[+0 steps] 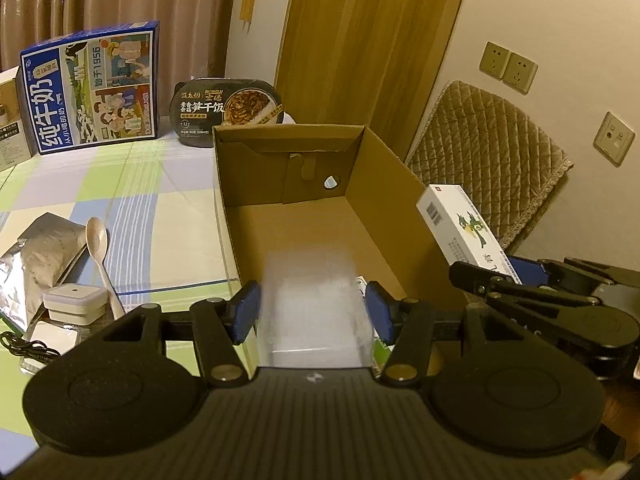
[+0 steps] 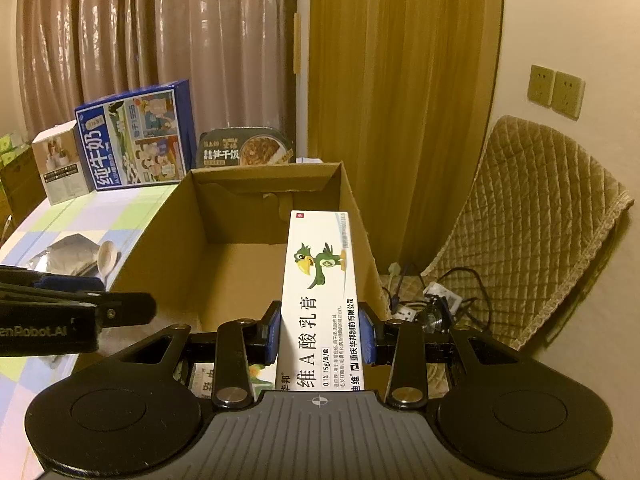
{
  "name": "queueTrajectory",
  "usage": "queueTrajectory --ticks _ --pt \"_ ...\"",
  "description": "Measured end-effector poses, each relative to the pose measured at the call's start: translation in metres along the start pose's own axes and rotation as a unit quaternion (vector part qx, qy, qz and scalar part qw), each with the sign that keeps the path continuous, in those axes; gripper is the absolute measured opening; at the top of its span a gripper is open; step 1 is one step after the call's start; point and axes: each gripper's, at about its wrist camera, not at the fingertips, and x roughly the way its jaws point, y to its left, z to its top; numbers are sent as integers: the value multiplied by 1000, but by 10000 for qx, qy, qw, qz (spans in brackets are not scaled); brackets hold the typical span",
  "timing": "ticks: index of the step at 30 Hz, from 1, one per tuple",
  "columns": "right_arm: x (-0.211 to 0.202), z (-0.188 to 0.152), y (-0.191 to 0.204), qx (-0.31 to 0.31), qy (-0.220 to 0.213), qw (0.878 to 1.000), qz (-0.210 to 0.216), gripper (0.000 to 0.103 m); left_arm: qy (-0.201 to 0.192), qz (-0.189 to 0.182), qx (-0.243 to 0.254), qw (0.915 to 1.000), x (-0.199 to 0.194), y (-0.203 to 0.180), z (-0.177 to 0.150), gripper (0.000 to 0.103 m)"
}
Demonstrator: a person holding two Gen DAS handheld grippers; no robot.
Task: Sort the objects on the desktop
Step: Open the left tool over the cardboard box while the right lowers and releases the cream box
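An open cardboard box (image 1: 400, 216) (image 2: 168, 240) stands on the checked tablecloth. My left gripper (image 1: 312, 314) hangs over its near end. A pale, see-through item (image 1: 314, 300), smeared by motion, sits between the blue pads (image 1: 246, 312), and a thin gap shows on each side of it. My right gripper (image 2: 320, 332) is shut on a long white medicine carton with a green parrot (image 2: 320, 280), held over the box's right side. The left wrist view shows that carton (image 1: 460, 228) at the right. A white-and-green pack (image 2: 224, 380) lies in the box below.
A blue milk carton (image 1: 92, 88) and a black ready-meal tray (image 1: 228, 108) stand behind the box. Left of the box lie a foil pouch (image 1: 36, 264), a wooden spoon (image 1: 98, 240), a small white case (image 1: 74, 300) and a black cable (image 1: 24, 348). To the right stands a quilted chair (image 2: 540, 220) with a power strip (image 2: 432, 304).
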Motion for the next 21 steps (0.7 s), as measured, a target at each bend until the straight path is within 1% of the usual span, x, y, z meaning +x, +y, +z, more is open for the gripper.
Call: queueTrajectory --ticks 14,17,18,20,21 --pt "0 4 5 -58 -45 10000 4 35 -210 188 -174 9995 -29 27 -6 53" --pt "1 5 6 -80 -152 9999 15 36 -232 206 -188 9993 -32 30 -6 53" --pt "1 5 6 -118 -159 9998 2 37 -242 207 -198 9993 -33 30 -7 53" --pt "1 5 5 -151 -167 9997 47 54 -249 210 -207 9993 -35 31 -8 53" --pt "0 4 5 -166 -186 9997 41 56 -249 205 -218 9992 -36 31 -8 53"
